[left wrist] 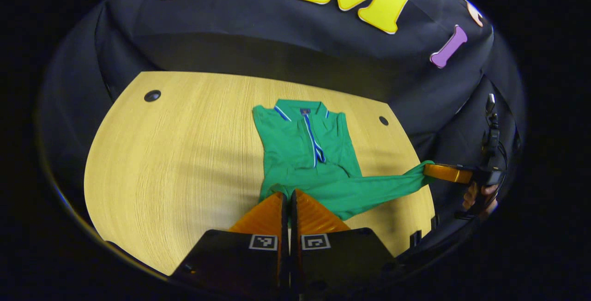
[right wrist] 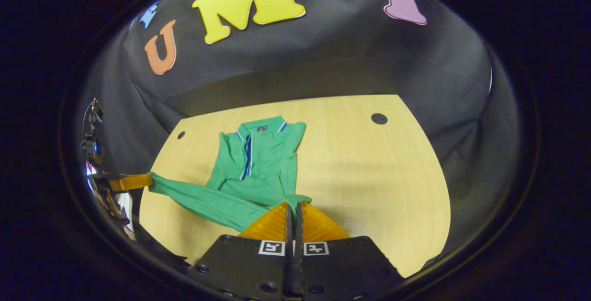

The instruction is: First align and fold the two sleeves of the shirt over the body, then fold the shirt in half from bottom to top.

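Note:
A green long-sleeved polo shirt [left wrist: 300, 153] [right wrist: 258, 162] with blue-and-white trim lies on the wooden table [left wrist: 184, 153], collar at the far side. One long sleeve [left wrist: 378, 185] [right wrist: 203, 199] is drawn out sideways near the shirt's lower part. In the left gripper view, my left gripper [left wrist: 288, 197] is shut on green fabric at the sleeve's near end. My right gripper [left wrist: 438, 171] pinches the other end at the table's right edge. In the right gripper view, my right gripper [right wrist: 293, 208] is shut on the fabric, and the left gripper [right wrist: 138, 182] holds the sleeve's far end.
The table [right wrist: 369, 176] has round dark holes near its far corners [left wrist: 152, 95] [left wrist: 383, 120] [right wrist: 379, 118]. Bare wood stretches to both sides of the shirt. A hand [left wrist: 480, 197] holds the right gripper past the table's edge. Black cloth walls close in behind.

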`<state>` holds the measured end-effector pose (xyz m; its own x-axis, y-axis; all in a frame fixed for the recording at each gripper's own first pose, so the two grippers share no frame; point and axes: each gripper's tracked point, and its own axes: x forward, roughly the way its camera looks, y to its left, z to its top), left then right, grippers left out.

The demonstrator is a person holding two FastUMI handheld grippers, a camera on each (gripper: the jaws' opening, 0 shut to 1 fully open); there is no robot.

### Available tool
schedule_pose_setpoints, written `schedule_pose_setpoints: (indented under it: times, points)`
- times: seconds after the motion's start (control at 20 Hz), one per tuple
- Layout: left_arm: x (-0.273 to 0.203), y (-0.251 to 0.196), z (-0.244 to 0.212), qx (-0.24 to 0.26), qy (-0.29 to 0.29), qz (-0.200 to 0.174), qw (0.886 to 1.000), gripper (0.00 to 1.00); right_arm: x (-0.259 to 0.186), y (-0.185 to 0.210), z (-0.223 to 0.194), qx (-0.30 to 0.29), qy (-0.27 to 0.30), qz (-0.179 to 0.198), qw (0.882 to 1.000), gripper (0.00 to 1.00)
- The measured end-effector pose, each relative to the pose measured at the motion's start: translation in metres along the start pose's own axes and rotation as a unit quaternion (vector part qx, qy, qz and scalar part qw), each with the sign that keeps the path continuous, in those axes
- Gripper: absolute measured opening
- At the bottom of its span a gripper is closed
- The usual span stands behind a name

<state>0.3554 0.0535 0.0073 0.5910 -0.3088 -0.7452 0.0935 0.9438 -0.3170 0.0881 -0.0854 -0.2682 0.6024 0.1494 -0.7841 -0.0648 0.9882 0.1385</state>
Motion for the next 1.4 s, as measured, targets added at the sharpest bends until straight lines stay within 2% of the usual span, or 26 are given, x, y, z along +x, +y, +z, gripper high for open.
schedule_pose_setpoints:
  times: [0.2, 0.5, 0.65, 0.9, 1.15, 1.25, 1.35, 1.4]
  points:
    - [0.030, 0.016, 0.043, 0.017, -0.030, 0.024, 0.999, 0.06, 0.038, 0.012, 0.055, -0.008, -0.028, 0.005, 1.000, 0.00]
    - [0.076, 0.033, 0.103, -0.001, -0.072, 0.042, 0.997, 0.06, 0.085, 0.022, 0.137, -0.001, -0.081, 0.009, 0.997, 0.00]
    - [0.104, 0.048, 0.130, 0.013, -0.103, 0.061, 0.993, 0.06, 0.114, 0.019, 0.166, -0.003, -0.099, 0.003, 0.995, 0.00]
    - [0.160, 0.070, 0.133, 0.014, -0.107, 0.087, 0.990, 0.07, 0.175, 0.020, 0.176, -0.018, -0.099, 0.002, 0.995, 0.00]
    - [0.200, 0.091, 0.134, 0.013, -0.125, 0.106, 0.986, 0.11, 0.225, 0.007, 0.162, -0.044, -0.090, -0.036, 0.994, 0.02]
    - [0.208, 0.096, 0.131, 0.027, -0.116, 0.120, 0.986, 0.18, 0.235, 0.008, 0.153, -0.047, -0.083, -0.044, 0.994, 0.07]
    - [0.210, 0.097, 0.127, 0.040, -0.107, 0.130, 0.985, 0.49, 0.238, 0.014, 0.146, -0.047, -0.080, -0.037, 0.995, 0.17]
    - [0.209, 0.097, 0.127, 0.043, -0.106, 0.139, 0.984, 0.66, 0.237, 0.015, 0.144, -0.048, -0.082, -0.040, 0.995, 0.27]
